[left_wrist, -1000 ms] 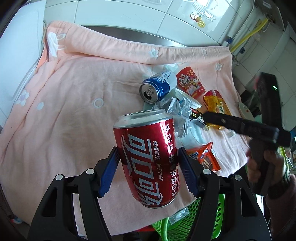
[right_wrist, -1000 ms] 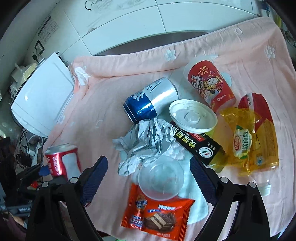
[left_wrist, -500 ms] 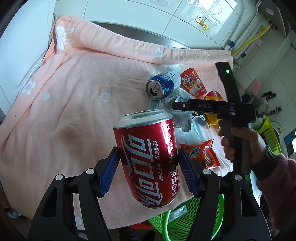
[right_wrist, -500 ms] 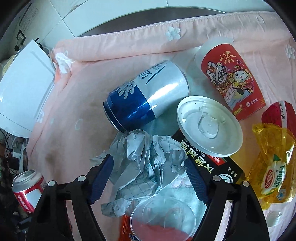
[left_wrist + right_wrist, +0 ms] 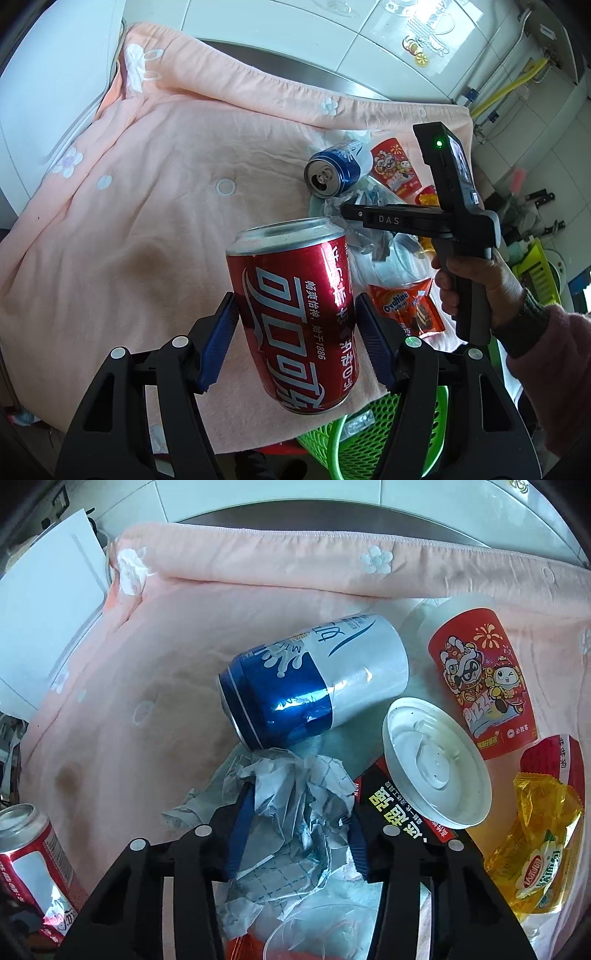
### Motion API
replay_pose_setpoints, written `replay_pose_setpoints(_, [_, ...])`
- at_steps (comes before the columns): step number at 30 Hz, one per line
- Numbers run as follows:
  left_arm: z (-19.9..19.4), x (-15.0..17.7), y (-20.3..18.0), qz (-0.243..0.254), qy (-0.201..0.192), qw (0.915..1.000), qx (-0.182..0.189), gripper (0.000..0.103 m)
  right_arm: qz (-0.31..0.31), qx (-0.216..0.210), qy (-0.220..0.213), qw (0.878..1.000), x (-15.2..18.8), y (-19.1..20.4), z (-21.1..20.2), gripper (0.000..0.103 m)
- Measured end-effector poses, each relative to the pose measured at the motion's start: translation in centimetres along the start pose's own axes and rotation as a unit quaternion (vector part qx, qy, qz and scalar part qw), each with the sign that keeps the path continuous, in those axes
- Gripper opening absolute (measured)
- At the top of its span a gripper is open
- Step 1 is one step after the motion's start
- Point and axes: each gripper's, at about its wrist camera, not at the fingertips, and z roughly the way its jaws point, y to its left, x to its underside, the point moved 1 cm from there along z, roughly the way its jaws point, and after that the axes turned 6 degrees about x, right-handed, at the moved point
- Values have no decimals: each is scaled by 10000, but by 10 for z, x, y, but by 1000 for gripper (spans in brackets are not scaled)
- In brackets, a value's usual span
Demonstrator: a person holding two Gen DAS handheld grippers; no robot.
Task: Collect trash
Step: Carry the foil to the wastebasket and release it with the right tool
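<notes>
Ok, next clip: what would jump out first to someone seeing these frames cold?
The red can fills the left wrist view, clamped upright in the left gripper above the green basket. In the right wrist view the right gripper has closed on the crumpled paper, in a litter pile on the pink blanket. Just behind it lies a blue-and-white can on its side, with a red cup to its right.

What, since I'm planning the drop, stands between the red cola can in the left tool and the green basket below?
Nothing visible. The red cola can, clamped in the left tool, hangs near the pink towel's front edge with the green mesh basket just below; the right tool grips crumpled grey paper elsewhere.
</notes>
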Motion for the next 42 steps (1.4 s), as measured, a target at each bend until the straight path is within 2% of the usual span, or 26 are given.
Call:
replay_pose_setpoints(5, [-1, 1, 2, -51, 4, 10000, 5, 64, 126, -113, -176, 9997, 4, -8, -10, 32])
replay_pose_setpoints(11, [-3, 2, 4, -94, -19, 9999, 48, 64, 66, -172, -501, 9986, 5, -5, -34, 28])
replay_pose_setpoints(18, [-9, 5, 4, -63, -80, 9999, 118, 64, 37, -95, -793, 9968, 11, -5, -62, 26])
replay_pose_setpoints(28, [-21, 5, -5, 45, -204, 9995, 230, 64, 272, -359, -1323, 9902, 23, -12, -117, 26])
replay_pose_setpoints(35, [-31, 13, -18, 120, -255, 9992, 282, 64, 354, -541, -1755, 9824, 56, -20, -174, 26])
replay_pose_setpoints(42, [-42, 33, -41, 173, -312, 9986, 383, 64, 326, -572, -1912, 9793, 120, -30, -218, 26])
